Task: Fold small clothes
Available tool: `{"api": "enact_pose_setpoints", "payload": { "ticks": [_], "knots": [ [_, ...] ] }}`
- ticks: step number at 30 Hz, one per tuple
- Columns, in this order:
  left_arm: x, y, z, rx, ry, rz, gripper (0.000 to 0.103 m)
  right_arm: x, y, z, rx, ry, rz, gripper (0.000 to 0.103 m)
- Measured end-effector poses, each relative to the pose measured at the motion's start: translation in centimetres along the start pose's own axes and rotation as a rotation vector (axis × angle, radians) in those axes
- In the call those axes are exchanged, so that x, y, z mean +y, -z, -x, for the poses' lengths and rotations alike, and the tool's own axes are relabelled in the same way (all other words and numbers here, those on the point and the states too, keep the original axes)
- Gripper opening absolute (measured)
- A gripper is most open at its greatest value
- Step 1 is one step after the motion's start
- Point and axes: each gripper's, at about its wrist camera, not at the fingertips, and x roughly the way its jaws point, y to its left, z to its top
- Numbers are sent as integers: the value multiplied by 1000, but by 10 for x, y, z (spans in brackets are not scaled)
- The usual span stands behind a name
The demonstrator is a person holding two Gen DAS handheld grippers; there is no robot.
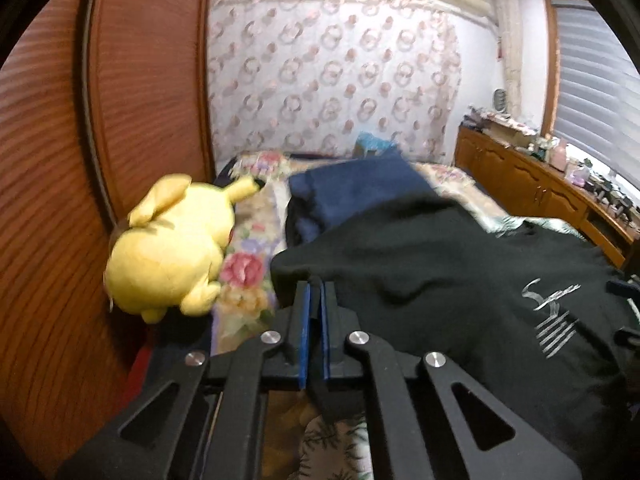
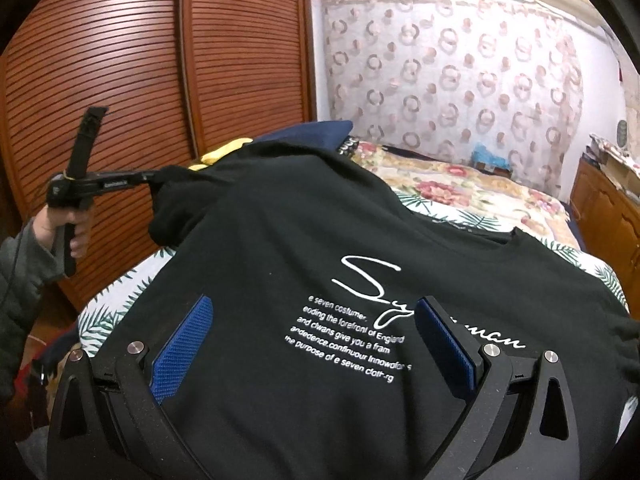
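Left claw (image 1: 316,292) pinches the black T-shirt (image 2: 304,240) sleeve, lifted beside a yellow plush toy (image 1: 168,248) and folded navy garment (image 1: 360,192); right claw (image 2: 316,320) gapes wide over the print.

The bed (image 2: 460,188) is covered with a floral spread, with a leaf-print sheet (image 2: 120,304) at the near end. A black T-shirt (image 2: 280,260) with white lettering lies on the leaf-print part, one sleeve raised off it. Beyond it rest folded navy clothes (image 1: 360,188). A yellow plush toy (image 1: 168,248) lies at the bed's edge beside the wooden wardrobe. A blue item (image 2: 490,158) sits at the far end.
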Motion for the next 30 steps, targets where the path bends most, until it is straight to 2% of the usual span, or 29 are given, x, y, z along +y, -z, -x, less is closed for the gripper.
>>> {"api": "enact_pose_setpoints", "payload": {
  "ticks": [3,6,12,15,17,19,23,28,30],
  "knots": [
    [-22,-22,11,-27,23,-38,0,-6,0,3,-7,6,-13,103],
    [-52,-45,19,-59,82,-74,0,-14,0,7,-17,20,-26,103],
    [-116,-70,13,-49,193,-157,0,-36,1,18,-41,58,-71,103],
    [-144,-72,5,-30,215,-195,4,-48,5,23,-48,74,-97,103],
    [-156,-69,3,-9,204,-211,12,-55,7,25,-47,84,-107,103],
    [-158,-65,1,-2,202,-213,23,-60,8,27,-44,92,-110,103],
    [-148,-60,3,11,187,-202,30,-66,9,28,-38,98,-106,103],
    [-133,-47,7,8,151,-184,50,-69,5,21,-23,78,-90,102],
    [-124,-41,10,6,150,-161,54,-68,-3,14,-15,54,-70,96]
  ]
}}
